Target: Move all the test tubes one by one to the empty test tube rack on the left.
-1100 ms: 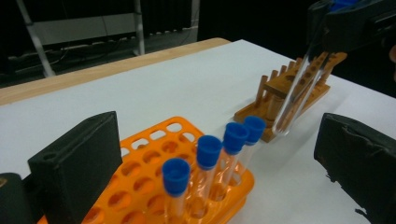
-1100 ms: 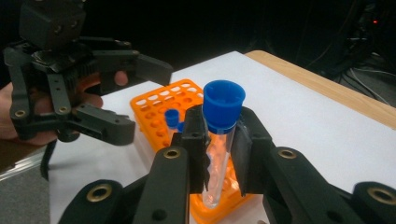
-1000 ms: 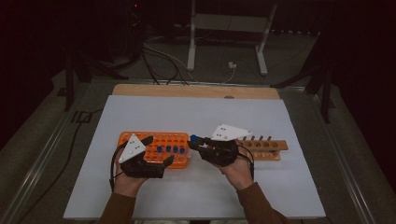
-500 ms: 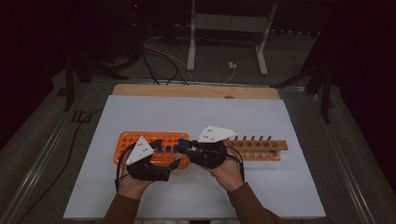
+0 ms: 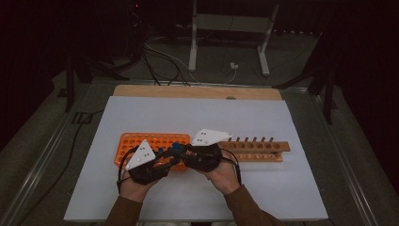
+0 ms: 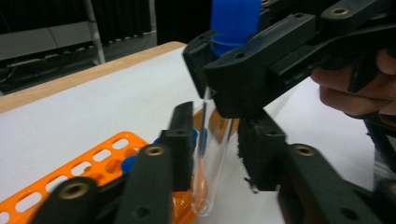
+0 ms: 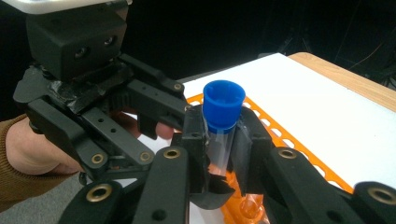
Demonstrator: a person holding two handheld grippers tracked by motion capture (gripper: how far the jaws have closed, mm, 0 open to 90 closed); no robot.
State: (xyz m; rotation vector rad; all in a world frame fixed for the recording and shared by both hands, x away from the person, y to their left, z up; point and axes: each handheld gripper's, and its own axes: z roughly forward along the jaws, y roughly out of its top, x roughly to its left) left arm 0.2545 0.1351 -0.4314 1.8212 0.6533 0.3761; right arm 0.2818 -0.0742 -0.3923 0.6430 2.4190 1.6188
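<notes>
A clear test tube with a blue cap (image 7: 224, 105) stands upright, and my right gripper (image 7: 219, 140) is shut on it just below the cap. In the left gripper view the tube (image 6: 212, 154) hangs between the jaws of my left gripper (image 6: 215, 140), which stand close on either side with thin gaps, open. The right gripper (image 6: 233, 60) clamps it from above there. In the high view both grippers meet over the right end of the orange rack (image 5: 127, 143): left gripper (image 5: 173, 159), right gripper (image 5: 182, 151), blue cap (image 5: 176, 147) between them.
The orange rack (image 6: 107, 158) holds a few blue-capped tubes (image 5: 162, 149) near its right end. A wooden rack (image 5: 263, 150) with pegs lies to the right. All rest on a white mat (image 5: 188, 117) on a wooden board (image 5: 197, 92). Cables and stand legs lie beyond.
The right gripper has moved left, away from the wooden rack, to the orange rack's right end. The left gripper has shifted a little right, and their jaws now meet at the tube.
</notes>
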